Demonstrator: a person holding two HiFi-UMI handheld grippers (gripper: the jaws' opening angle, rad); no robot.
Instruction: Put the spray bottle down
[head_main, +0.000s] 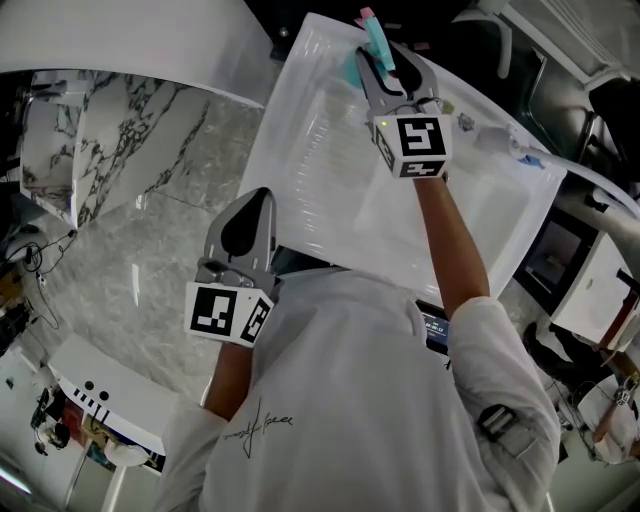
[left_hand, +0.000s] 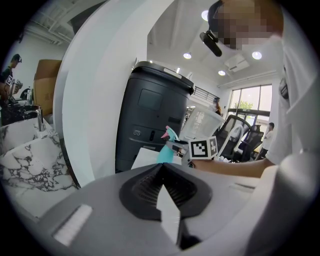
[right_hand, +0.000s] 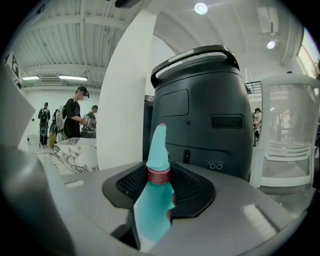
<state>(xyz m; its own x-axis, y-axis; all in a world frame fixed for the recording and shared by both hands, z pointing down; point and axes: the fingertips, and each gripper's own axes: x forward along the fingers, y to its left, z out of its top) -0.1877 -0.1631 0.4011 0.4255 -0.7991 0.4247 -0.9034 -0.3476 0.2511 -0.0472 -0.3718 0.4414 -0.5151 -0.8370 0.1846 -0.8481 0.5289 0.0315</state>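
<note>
One arm (head_main: 452, 235) reaches out, right tool (head_main: 378, 70) gripping spray bottle (head_main: 380, 40), seemingly level.

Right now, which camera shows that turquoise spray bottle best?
The right gripper view. The spray bottle fills the centre there, clamped in the right tool, with its red collar and nozzle clear. The head view shows only its top past the tool. The left gripper view shows it small and far off.

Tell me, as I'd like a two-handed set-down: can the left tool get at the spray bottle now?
Probably yes: nothing stands between the left tool and the spray bottle, which the right tool holds out ahead. The left tool's shut jaws would need opening first.
</note>
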